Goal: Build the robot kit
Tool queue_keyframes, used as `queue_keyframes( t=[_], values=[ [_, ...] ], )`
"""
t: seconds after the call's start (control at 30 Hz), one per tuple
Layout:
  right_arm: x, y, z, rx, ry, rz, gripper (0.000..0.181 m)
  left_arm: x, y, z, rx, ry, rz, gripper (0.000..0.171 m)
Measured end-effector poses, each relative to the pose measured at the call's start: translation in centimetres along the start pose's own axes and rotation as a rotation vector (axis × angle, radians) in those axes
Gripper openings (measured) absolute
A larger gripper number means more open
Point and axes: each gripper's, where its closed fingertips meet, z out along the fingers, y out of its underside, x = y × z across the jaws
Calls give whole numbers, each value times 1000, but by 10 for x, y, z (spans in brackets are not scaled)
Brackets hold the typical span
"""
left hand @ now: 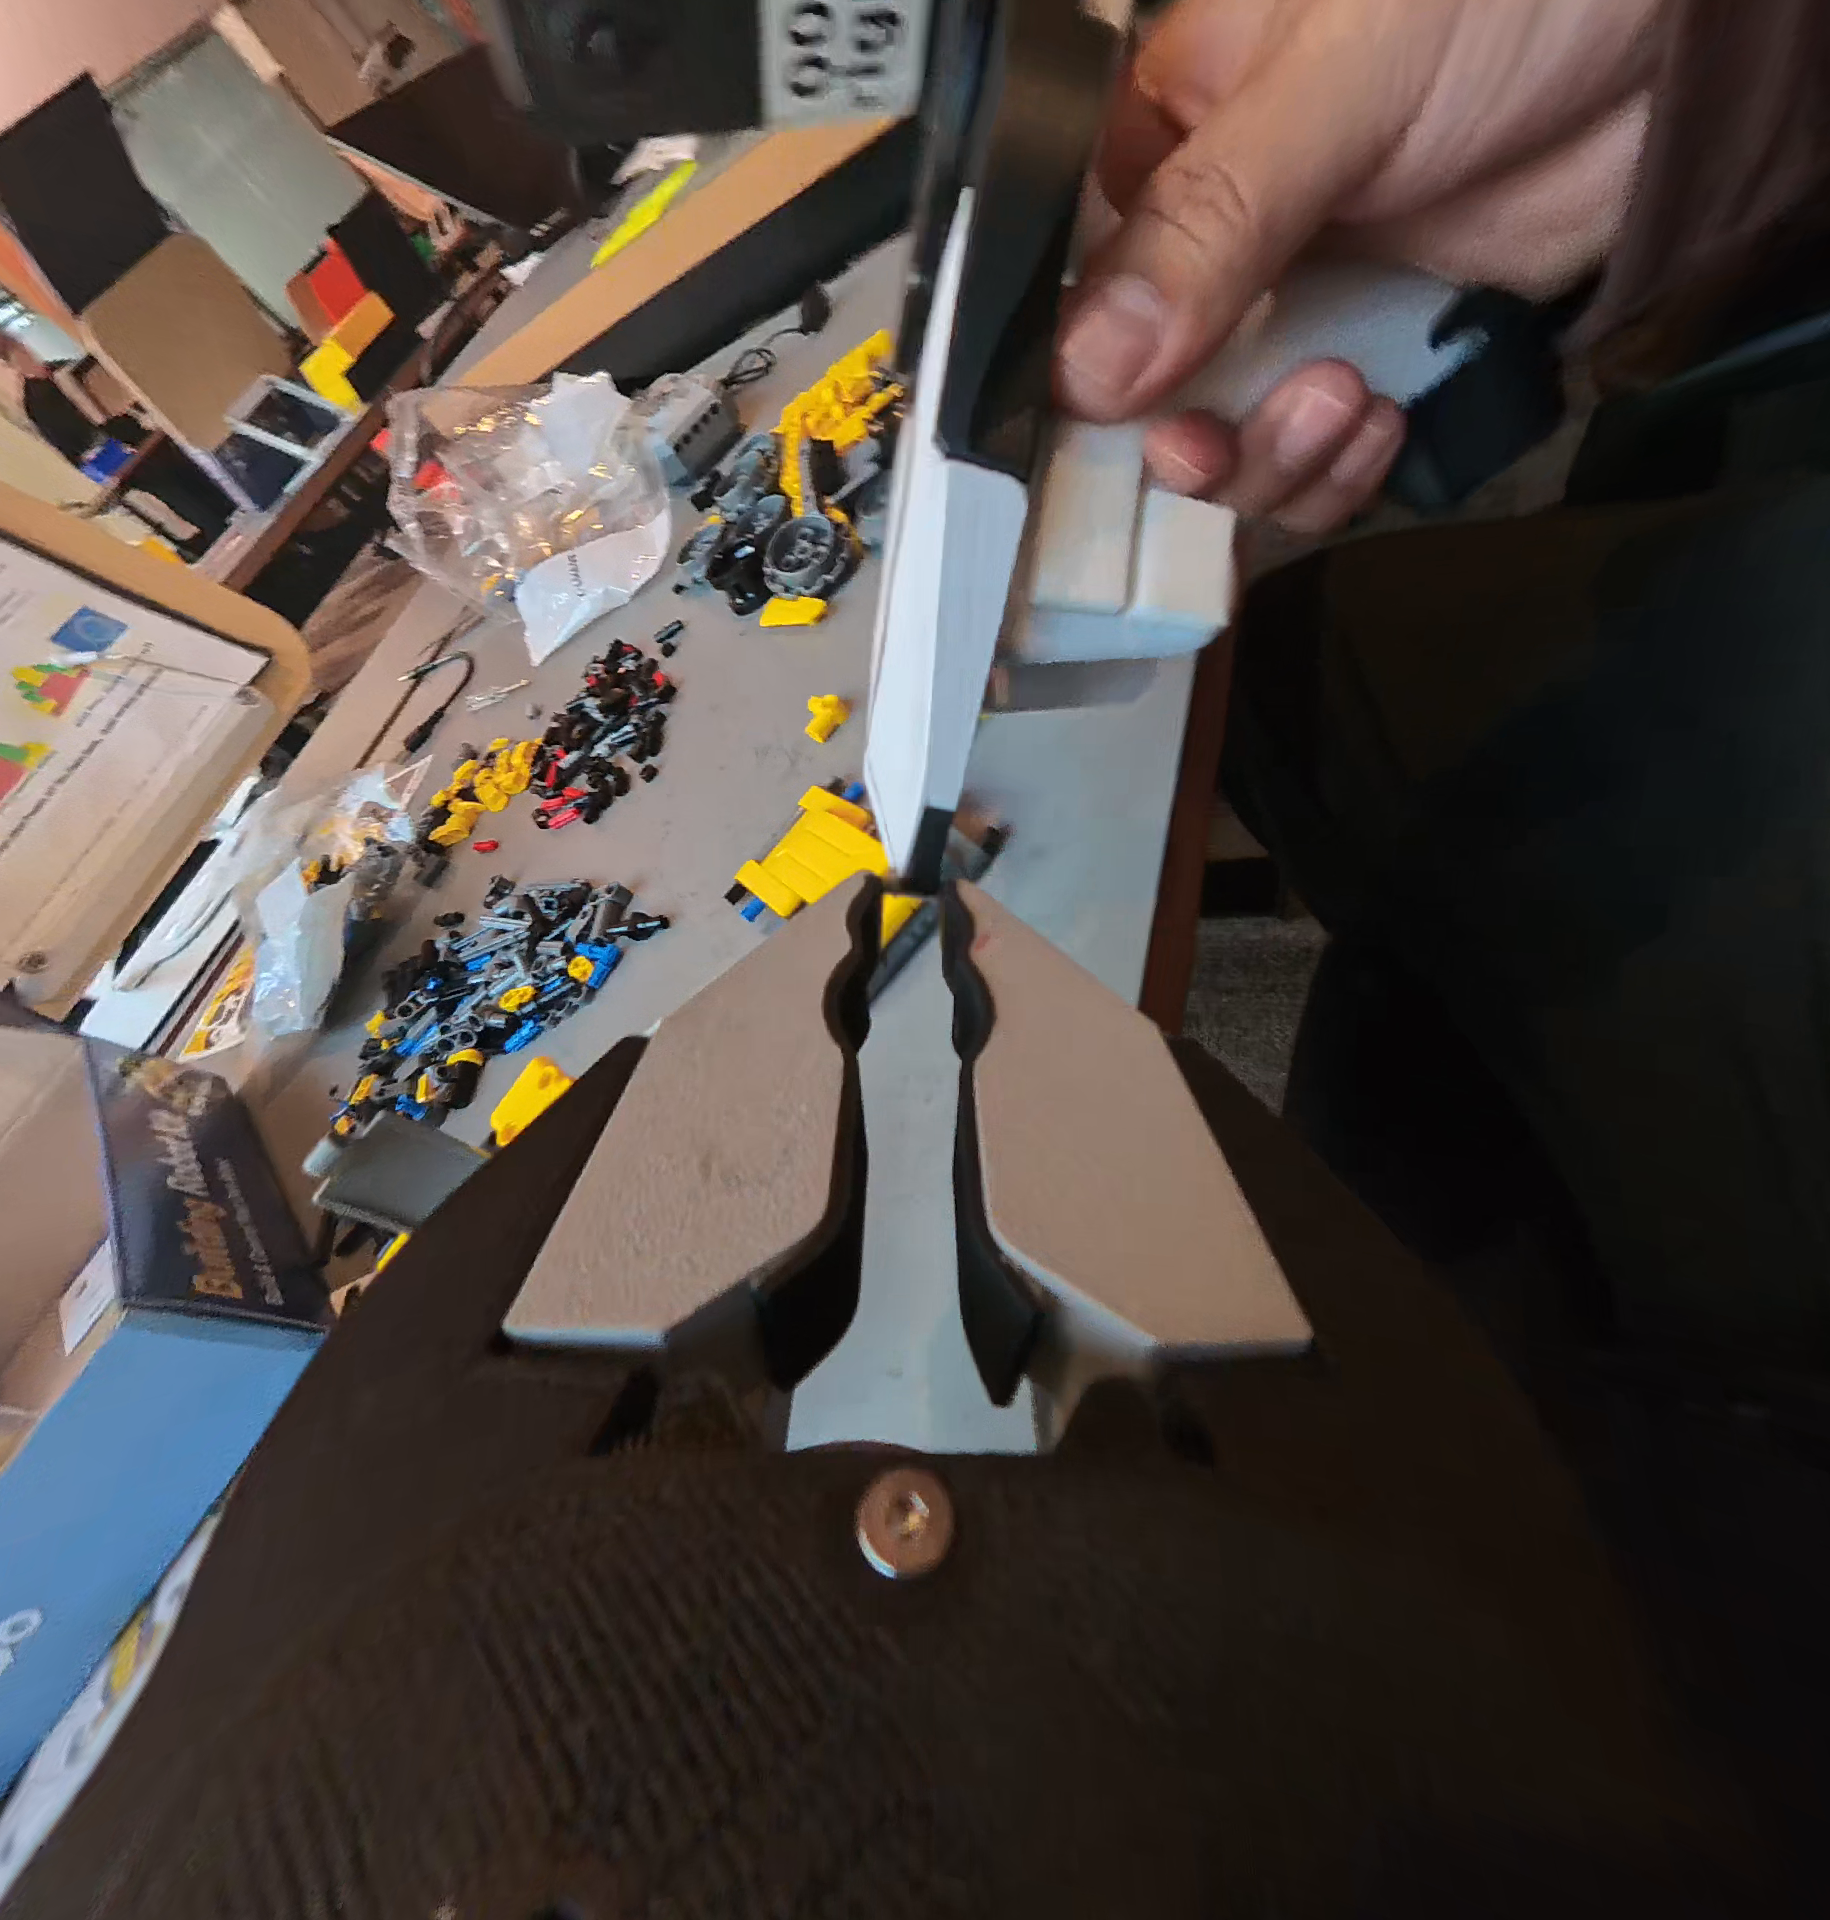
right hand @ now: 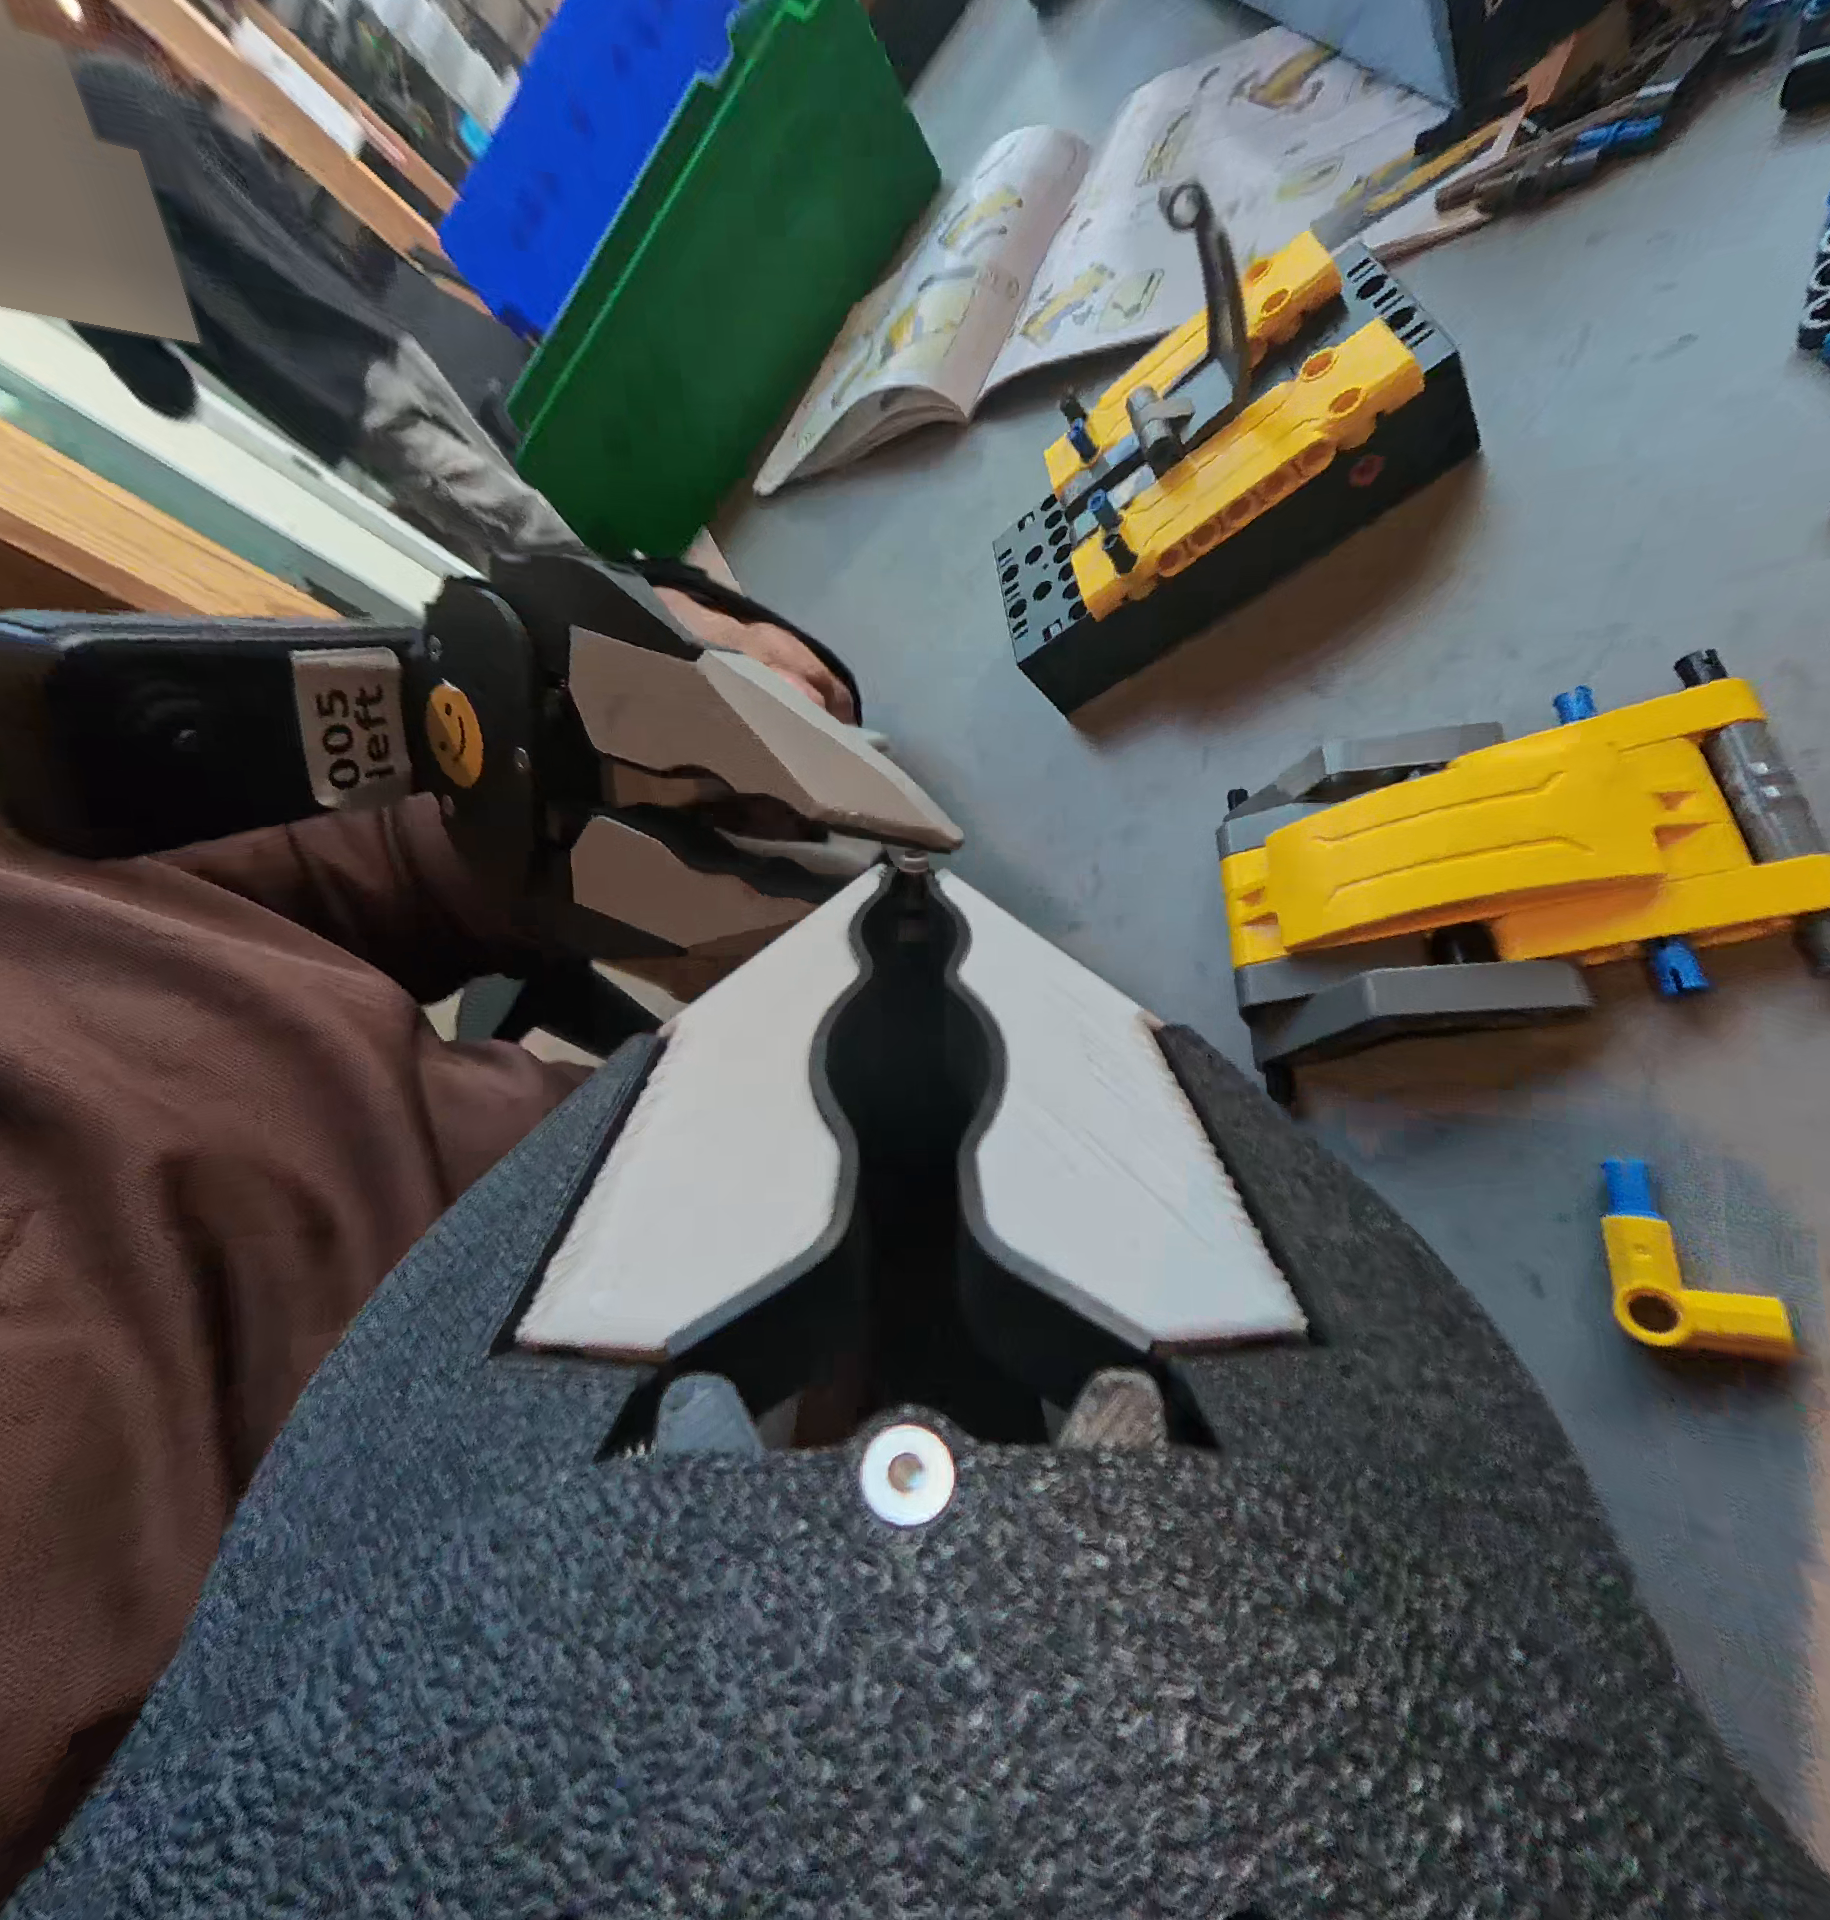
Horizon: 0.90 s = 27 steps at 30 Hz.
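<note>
Small grey pin [right hand: 909,860] is hanging over the worktop's [right hand: 1098,831] near edge, pinched by the right gripper's [right hand: 908,883] fingers, the left gripper's [left hand: 911,894] nearly-together fingers meeting it, grip unclear, so any twist is risking flicking it away.

Two pairs of grey-fingered tongs — the left tongs [right hand: 916,836] and the right tongs [right hand: 906,883]. Two yellow-and-grey brick-built assemblies on the grey table [right hand: 1150,831]: one on a black perforated block [right hand: 1238,473], one long and flat [right hand: 1534,862]. One loose yellow angled connector with a blue pin [right hand: 1685,1283]. One open instruction booklet [right hand: 1056,270]. Two stacked plastic bins — one blue bin [right hand: 578,125], one green bin [right hand: 724,281]. Three sorted heaps of small parts [left hand: 506,987].
</note>
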Motion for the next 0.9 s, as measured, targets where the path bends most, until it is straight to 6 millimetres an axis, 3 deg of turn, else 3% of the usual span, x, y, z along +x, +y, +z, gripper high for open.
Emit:
queue_keyframes(
  t=[0.1,0.3,0.53,0.9],
  values=[
    [-4,-18,-10,142,-78,69,3,-10,-6,-2,39,-37,-125,23],
    [-14,-31,-11,301,-204,188,3,-20,-11,-4,93,-27,-400,24],
    [-24,-25,3,283,-279,249,3,-18,-18,-9,105,-78,-269,19],
    [-23,-15,-2,191,-224,173,3,-12,-17,-11,76,-56,-59,7]
  ],
)
